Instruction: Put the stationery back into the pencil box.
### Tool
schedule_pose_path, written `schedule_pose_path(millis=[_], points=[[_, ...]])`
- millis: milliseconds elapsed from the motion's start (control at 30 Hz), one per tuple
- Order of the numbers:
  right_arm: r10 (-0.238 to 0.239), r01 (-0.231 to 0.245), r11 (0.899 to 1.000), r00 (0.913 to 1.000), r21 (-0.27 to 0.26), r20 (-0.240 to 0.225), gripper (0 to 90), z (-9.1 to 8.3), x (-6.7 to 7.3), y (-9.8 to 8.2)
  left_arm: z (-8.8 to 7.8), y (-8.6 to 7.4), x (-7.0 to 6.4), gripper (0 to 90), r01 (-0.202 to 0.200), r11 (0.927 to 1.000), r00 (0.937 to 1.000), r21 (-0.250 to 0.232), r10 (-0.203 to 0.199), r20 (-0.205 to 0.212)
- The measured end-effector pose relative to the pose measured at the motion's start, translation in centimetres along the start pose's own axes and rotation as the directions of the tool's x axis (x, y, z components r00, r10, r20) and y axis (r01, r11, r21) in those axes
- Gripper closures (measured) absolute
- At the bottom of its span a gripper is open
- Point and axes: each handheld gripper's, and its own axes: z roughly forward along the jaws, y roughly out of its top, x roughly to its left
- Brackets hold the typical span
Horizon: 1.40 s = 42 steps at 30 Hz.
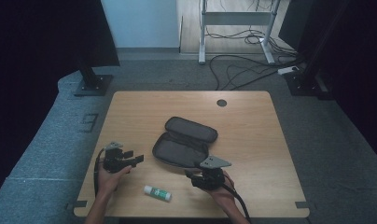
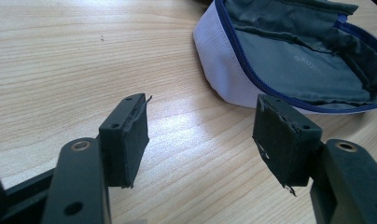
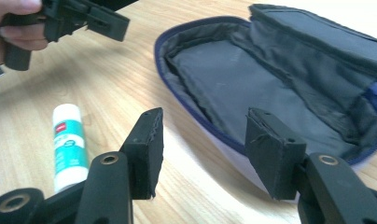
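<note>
2 grippers, left gripper (image 2: 200,135) and right gripper (image 3: 203,154), stand with jaws apart, holding nothing. The glue stick (image 1: 157,192) lies on the table (image 1: 252,121), outside the unzipped pouch (image 1: 184,142); packing seems unstarted.

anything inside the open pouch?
Pouch looks empty: bare grey lining, no items showing. The folds along its far side could hide something small. Glue stick lies outside on the table.
</note>
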Motion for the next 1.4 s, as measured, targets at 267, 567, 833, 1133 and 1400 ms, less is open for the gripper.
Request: schedule_pose_path(millis=[267, 567, 833, 1133, 1400], points=[[-0.027, 0.027, 1.0, 0.9992, 0.006, -0.031, 46.2, 0.6, 1.4, 0.0, 0.3, -0.4, 0.2, 35.4, 0.0, 0.9998, 1.0, 0.018, 0.0, -0.007], [-0.044, 0.045, 0.999, 0.9966, 0.004, -0.07, 46.4, 1.0, 3.0, 0.2, 0.2, -0.7, 0.4, 35.5, 0.01, 0.9998, 0.9999, 0.018, -0.01, -0.009], [-0.055, 0.059, 0.998, 0.9923, 0.03, -0.111, 46.5, 2.0, 4.2, -0.1, 0.5, -0.9, 0.5, 35.5, 0.01, 0.9995, 0.9999, 0.031, -0.01, -0.009], [-0.058, 0.066, 0.996, 0.9877, 0.052, -0.146, 46.7, 3.2, 5.3, -0.4, 0.6, -0.9, 0.5, 35.5, 0.005, 0.9993, 0.9999, 0.036, -0.005, -0.009], [-0.073, 0.086, 0.994, 0.9807, 0.066, -0.182, 46.9, 4.0, 6.7, -0.5, 0.5, -0.9, 0.6, 35.5, 0.009, 0.9994, 0.9999, 0.035, -0.008, -0.011]])
